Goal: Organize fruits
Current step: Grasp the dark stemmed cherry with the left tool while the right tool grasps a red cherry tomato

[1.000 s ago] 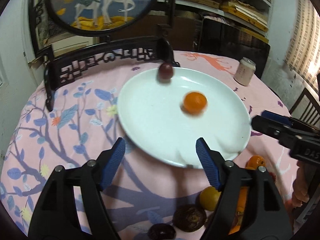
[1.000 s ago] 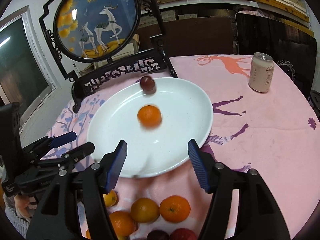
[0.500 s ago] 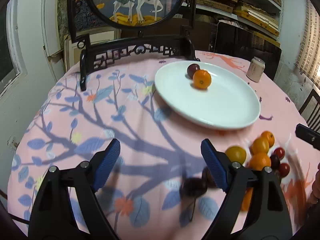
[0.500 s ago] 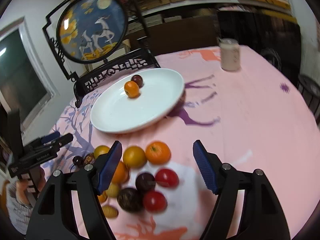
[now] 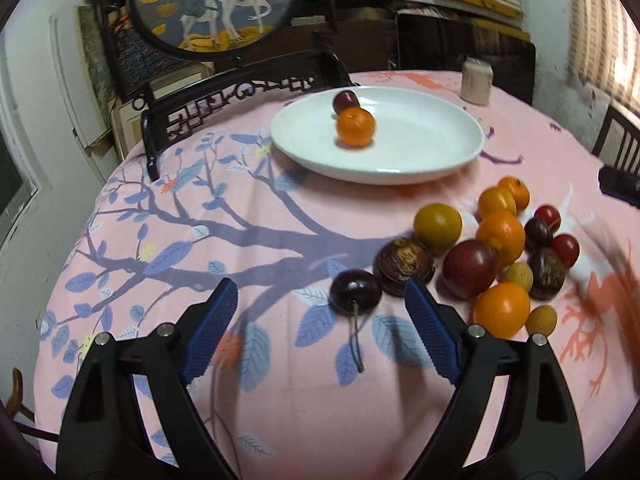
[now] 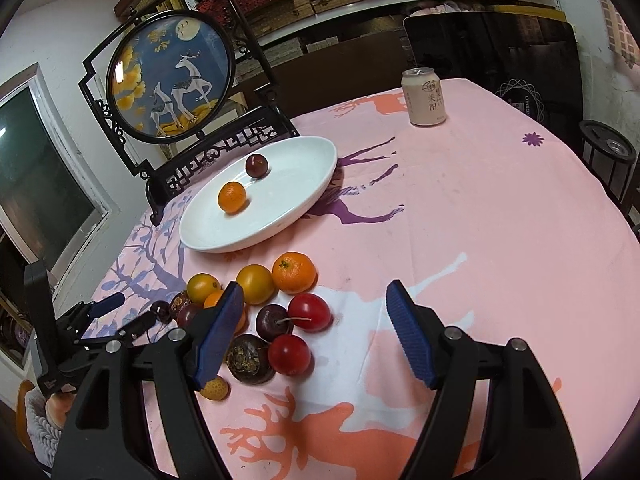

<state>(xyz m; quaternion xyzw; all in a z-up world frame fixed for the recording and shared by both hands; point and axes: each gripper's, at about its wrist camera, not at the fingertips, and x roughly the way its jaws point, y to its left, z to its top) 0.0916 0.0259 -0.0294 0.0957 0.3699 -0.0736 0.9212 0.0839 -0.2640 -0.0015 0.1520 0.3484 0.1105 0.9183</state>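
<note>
Your left gripper (image 5: 320, 334): jaws opening, empty; dark cherry (image 5: 355, 291) at 12. Right gripper (image 6: 314, 334) jaws wide, empty. Can (image 6: 424, 97) at 1, plate (image 6: 304, 204) at 11.

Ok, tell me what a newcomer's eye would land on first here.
First, the heap of loose fruit on the pink tablecloth, right before both open grippers. Next, the white plate beyond it, holding only an orange and a dark plum. Behind stands the round deer screen.
</note>
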